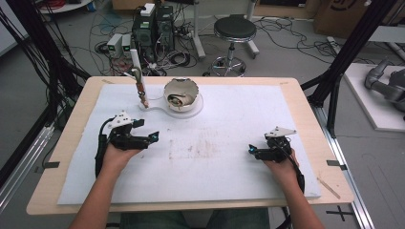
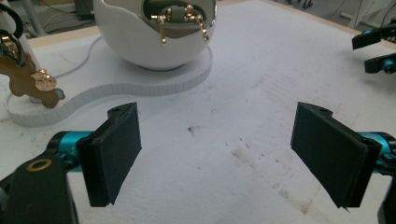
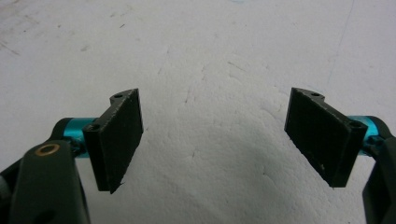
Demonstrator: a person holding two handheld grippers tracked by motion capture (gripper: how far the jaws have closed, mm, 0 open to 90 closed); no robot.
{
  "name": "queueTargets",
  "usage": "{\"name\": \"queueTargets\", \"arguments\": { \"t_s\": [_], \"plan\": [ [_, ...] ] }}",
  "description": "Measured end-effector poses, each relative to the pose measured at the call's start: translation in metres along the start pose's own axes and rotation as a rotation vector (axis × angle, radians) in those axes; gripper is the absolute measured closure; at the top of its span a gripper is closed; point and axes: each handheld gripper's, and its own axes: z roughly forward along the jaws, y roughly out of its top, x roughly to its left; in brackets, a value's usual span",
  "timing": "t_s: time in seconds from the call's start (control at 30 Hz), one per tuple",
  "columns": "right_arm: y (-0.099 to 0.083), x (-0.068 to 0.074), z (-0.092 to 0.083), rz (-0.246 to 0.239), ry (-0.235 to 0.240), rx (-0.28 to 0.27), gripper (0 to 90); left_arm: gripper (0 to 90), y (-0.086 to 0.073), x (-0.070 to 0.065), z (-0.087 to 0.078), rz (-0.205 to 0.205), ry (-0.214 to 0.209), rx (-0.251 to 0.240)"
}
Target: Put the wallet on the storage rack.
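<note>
Here I am with my left gripper (image 1: 152, 138) low over the white foam mat (image 1: 229, 162), jaws spread wide and nothing between them; along them I see bare, scuffed mat. My right gripper (image 1: 251, 151) sits well apart on the other side of the mat, jaws just as wide, empty too, with plain white foam under them. Ahead of my left gripper, toward the far edge of the mat, sits the white egg-shaped bowl (image 2: 140, 42) on its flat white base (image 2: 116, 88), upright, its cracked-shell opening facing me. Inside it, small gold earrings (image 2: 161, 23) hang from its dark inner part. To the left of the bowl, on the narrow end of the same base, stands the slim brown post (image 1: 141, 90), with gold pieces hung on it. In my left gripper view that post's brown arm (image 2: 28, 81) sits just left of the bowl, and the tips of my right gripper peek in at the far right.
</note>
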Motion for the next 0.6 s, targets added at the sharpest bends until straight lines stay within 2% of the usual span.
{"name": "queueTargets", "arguments": {
  "t_s": [0.37,0.6],
  "plan": [
    [0.0028,0.0014,0.0005,-0.011,-0.011,0.003,19.7,16.1,-0.0045,-0.0035,0.0014,0.029,0.001,0.041],
    [0.004,0.0031,0.0039,-0.017,-0.005,0.013,19.8,16.1,-0.0065,0.0021,-0.0027,0.01,0.016,0.031]
  ]
}}
